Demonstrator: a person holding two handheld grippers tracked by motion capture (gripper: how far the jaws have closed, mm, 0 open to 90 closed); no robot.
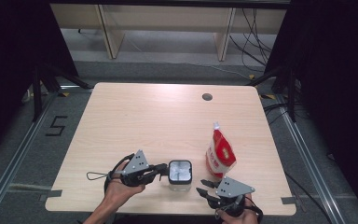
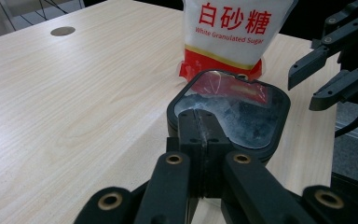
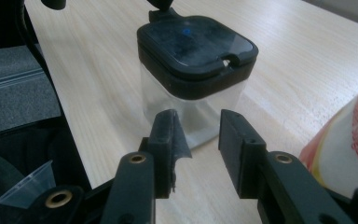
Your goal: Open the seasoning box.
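my left tongs [image 1: 164,171] pinch the upright clear square jar's [image 1: 180,179] glossy black lid [image 3: 193,46]; my right tongs [image 1: 204,186] hang narrowly parted.

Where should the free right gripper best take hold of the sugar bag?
Probably at the bag's narrow top corner, coming from above: the sugar bag stands upright, bulging lower down. The right gripper is open beside it; the left gripper is shut on the container.
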